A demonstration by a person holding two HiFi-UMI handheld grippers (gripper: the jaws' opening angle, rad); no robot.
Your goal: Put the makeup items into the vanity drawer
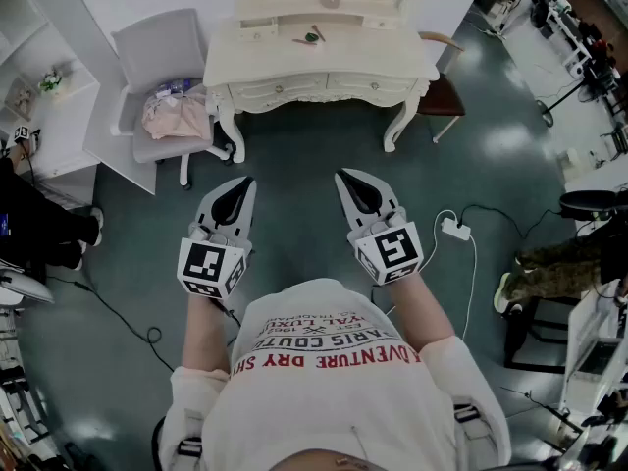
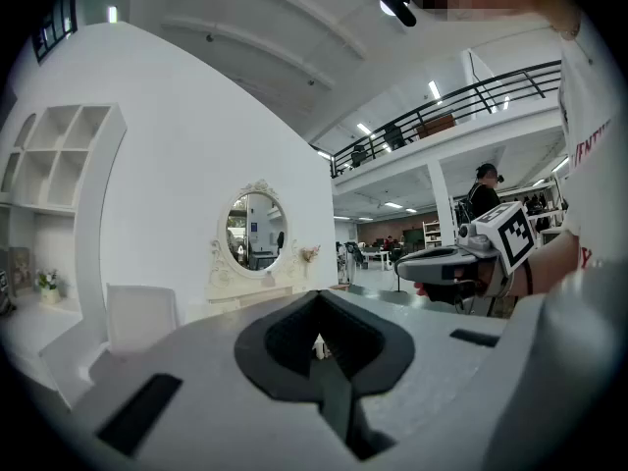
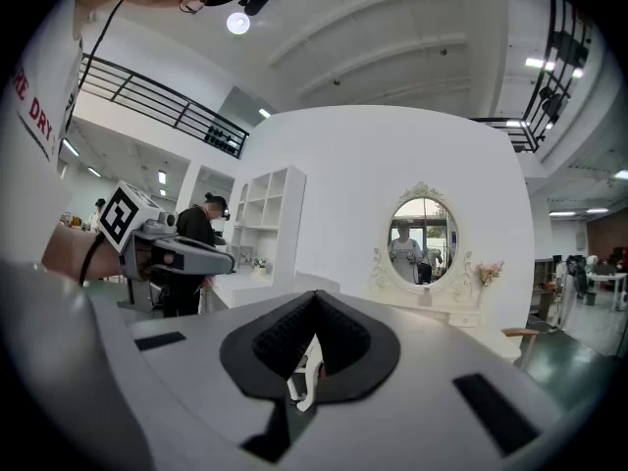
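The grey left gripper (image 1: 238, 184) and right gripper (image 1: 353, 179) are both clenched on nothing, well apart from the cream carved vanity (image 1: 392, 67). Small makeup items (image 1: 312, 36) lie on its top, and its drawer (image 1: 363, 87) looks shut. This is the approach step; next, step closer and pull the drawer open

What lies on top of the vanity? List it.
Small makeup items lie near the middle of the vanity top, a mirror stands at the back. Drawers are shut; their insides are hidden.
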